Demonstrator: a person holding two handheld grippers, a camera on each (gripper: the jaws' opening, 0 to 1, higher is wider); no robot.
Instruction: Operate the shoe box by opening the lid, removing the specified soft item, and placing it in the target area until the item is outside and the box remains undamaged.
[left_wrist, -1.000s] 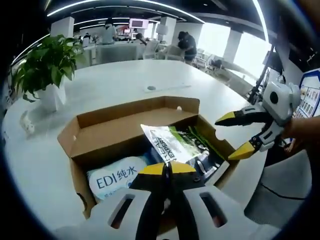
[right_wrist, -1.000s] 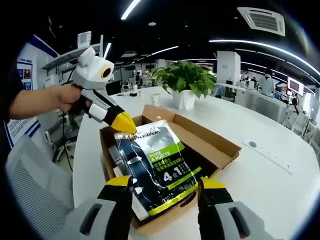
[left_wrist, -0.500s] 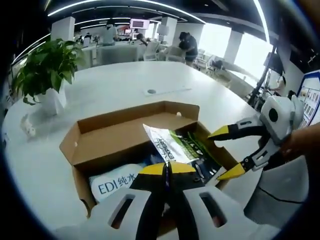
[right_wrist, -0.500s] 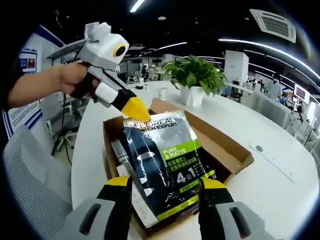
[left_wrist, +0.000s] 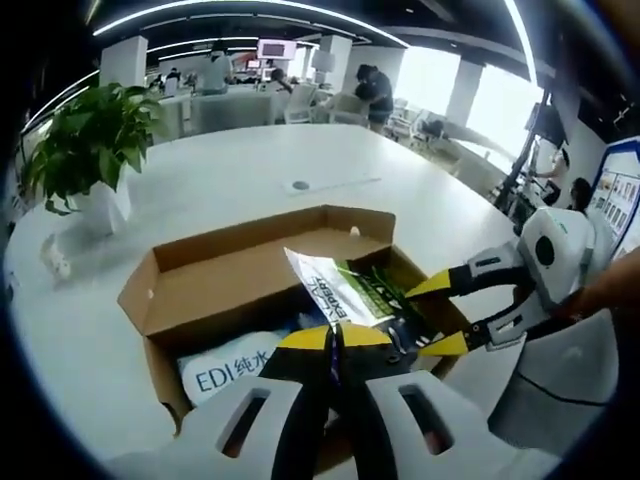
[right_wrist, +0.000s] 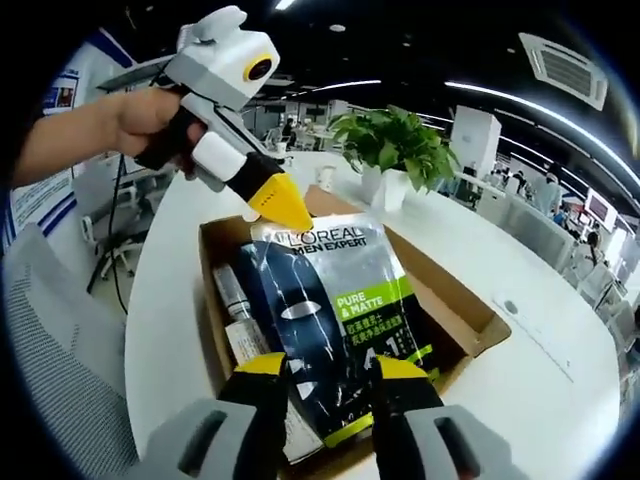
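Note:
An open cardboard shoe box (left_wrist: 240, 275) (right_wrist: 445, 300) sits on a white table. A dark and green L'Oreal pouch (left_wrist: 350, 290) (right_wrist: 330, 290) stands tilted up out of it. My left gripper (left_wrist: 335, 337) (right_wrist: 275, 208) is shut on the pouch's top edge. My right gripper (right_wrist: 330, 367) (left_wrist: 440, 316) is at the pouch's lower end, one jaw on each side, partly closed with a gap still showing. A white EDI pack (left_wrist: 225, 362) lies inside the box, and a tube (right_wrist: 235, 300) lies along the box wall.
A potted plant (left_wrist: 90, 140) (right_wrist: 395, 150) stands on the table beyond the box. A grey mesh chair (right_wrist: 50, 340) is by the table edge. A hand (right_wrist: 140, 115) holds the left gripper. People and desks are far behind.
My right gripper's jaws have narrowed around the pouch's lower end and come in closer. The left gripper has kept its hold, and the pouch is raised a little more.

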